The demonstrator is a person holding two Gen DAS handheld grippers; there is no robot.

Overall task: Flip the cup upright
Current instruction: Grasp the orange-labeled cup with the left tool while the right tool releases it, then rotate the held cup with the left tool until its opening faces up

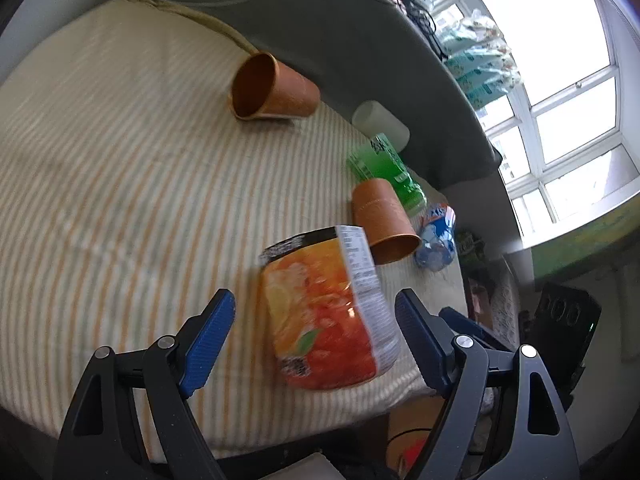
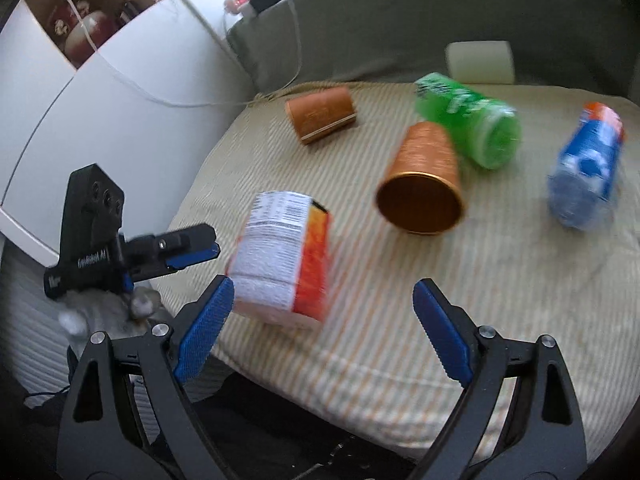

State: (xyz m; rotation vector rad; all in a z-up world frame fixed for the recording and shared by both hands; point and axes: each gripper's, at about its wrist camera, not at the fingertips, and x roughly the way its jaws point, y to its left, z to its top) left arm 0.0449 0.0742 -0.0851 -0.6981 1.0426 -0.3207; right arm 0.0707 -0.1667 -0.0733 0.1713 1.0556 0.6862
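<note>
Right wrist view: both grippers (image 2: 322, 322) (image 1: 316, 338) gape wide, empty, cup (image 2: 422, 178) lies sideways mid-cushion (image 2: 500, 280) touching the green bottle (image 2: 468, 122), so a sloppy grab probably rolls both.

A: What lies on the striped cushion (image 2: 400, 320)?

B: Nearest the right gripper (image 2: 320, 320), whose jaws stand wide apart with nothing between them, an orange noodle cup (image 2: 284, 260) lies on its side, its white label facing up.

A: And the brown cups?

B: One brown paper cup (image 2: 420, 176) lies on its side in the middle, its open mouth towards the camera. A second brown cup (image 2: 322, 118) lies on its side farther back.

A: Anything else?

B: A green bottle (image 2: 468, 124) lies just behind the nearer brown cup, a blue bottle (image 2: 586, 164) at the right, and a white cup (image 2: 480, 62) by the grey backrest. The left gripper (image 2: 192, 248) reaches in from the left edge; its jaws are hard to read.
</note>
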